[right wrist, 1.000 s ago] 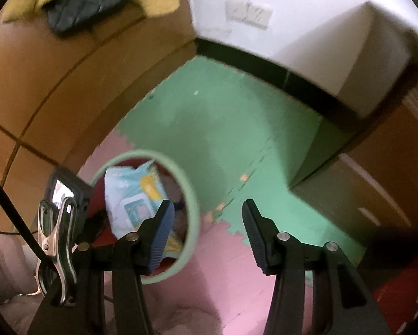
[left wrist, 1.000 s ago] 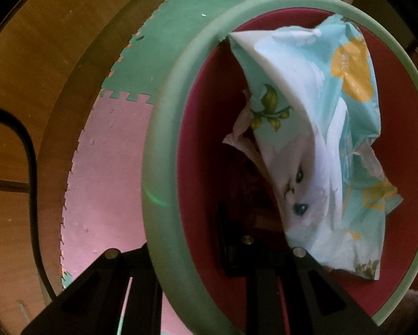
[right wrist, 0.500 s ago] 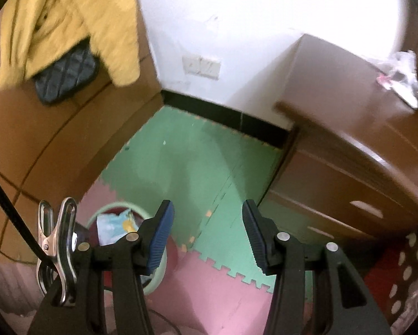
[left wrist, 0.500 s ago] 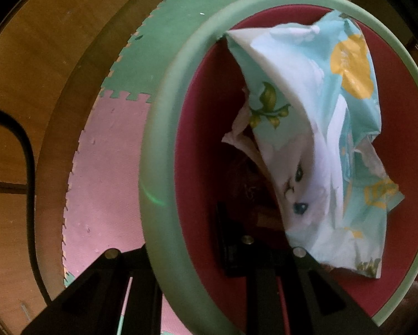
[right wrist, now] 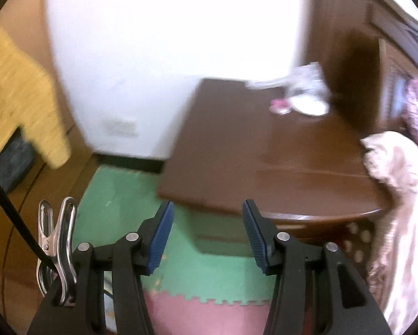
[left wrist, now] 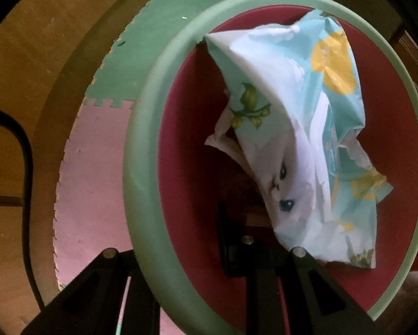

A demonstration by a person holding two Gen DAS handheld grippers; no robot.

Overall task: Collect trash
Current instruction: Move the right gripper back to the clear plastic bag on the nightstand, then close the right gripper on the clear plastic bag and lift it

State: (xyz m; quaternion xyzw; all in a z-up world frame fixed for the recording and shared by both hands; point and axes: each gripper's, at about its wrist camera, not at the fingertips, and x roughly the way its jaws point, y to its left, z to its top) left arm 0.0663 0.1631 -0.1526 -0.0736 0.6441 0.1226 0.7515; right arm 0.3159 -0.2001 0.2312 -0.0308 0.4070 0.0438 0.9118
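Observation:
A trash bin with a pale green rim [left wrist: 142, 150] and dark red inside fills the left wrist view. A crumpled light blue wrapper [left wrist: 298, 139] with a white cat and yellow patches lies in it. My left gripper [left wrist: 178, 248] is shut on the bin's rim, one finger outside and one inside. In the right wrist view my right gripper [right wrist: 209, 234] is open, with nothing between its blue pads [right wrist: 161, 237]. It hangs in the air before a dark brown table [right wrist: 250, 162]. At the table's far end lie crumpled clear plastic [right wrist: 306, 83] and a small pink thing [right wrist: 280, 109].
Green foam mats [right wrist: 119, 203] and pink foam mats [right wrist: 209, 318] cover the floor beside wooden boards [left wrist: 19, 64]. A yellow garment [right wrist: 16, 97] hangs at the left by a white wall. Pink cloth [right wrist: 401, 195] drapes over the table's right end. A metal clip [right wrist: 55, 251] and black cable ride on the right gripper.
The right wrist view has risen from the floor mats and bin up to the tabletop; the bin has left that view. The left gripper holds the rim as before.

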